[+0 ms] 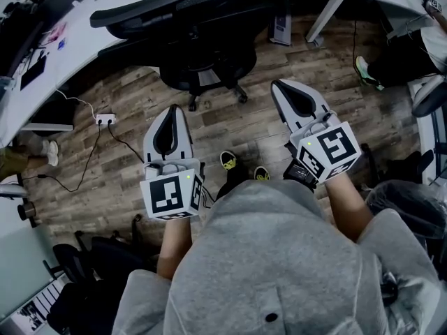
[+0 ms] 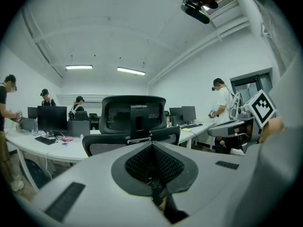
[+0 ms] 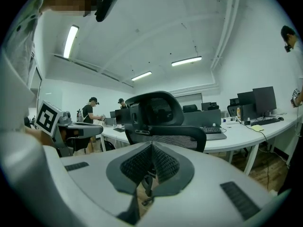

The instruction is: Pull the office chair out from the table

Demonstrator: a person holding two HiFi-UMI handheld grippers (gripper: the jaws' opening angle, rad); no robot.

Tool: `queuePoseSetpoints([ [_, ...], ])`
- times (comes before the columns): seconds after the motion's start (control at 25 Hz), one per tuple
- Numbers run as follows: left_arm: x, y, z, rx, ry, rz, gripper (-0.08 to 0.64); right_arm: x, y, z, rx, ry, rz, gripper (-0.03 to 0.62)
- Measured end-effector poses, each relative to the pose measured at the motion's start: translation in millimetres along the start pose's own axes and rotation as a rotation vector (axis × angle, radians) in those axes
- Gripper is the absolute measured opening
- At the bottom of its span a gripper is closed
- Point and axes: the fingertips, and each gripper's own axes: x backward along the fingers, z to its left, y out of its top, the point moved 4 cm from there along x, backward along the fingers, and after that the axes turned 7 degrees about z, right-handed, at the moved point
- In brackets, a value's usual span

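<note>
The black office chair (image 1: 202,54) sits pushed in under the white curved table (image 1: 77,44), on a wood floor (image 1: 140,103). Below the chair are 2 grippers, both pointing up toward it and not touching it. The left gripper (image 1: 172,109) is below its left side, the right gripper (image 1: 276,84) just past its right side. Both have their jaws pressed together with nothing in them. A white power strip (image 1: 105,119) lies left of the chair.

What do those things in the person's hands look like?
Left tool and right tool are pale grey tapering shells with black mesh pads, each backed by a cube of black-and-white square markers. The person wears a grey top.
</note>
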Motion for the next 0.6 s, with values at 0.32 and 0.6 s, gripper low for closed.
queuePoseSetpoints([
  [0.32, -9, 2, 29, 0.002, -0.007, -0.009, 0.012, -28, 13, 10, 0.020, -0.005, 0.002, 0.028],
  [0.6, -15, 2, 58, 0.001, -0.020, -0.021, 0.012, -52, 22, 23, 0.036, -0.022, -0.003, 0.028],
])
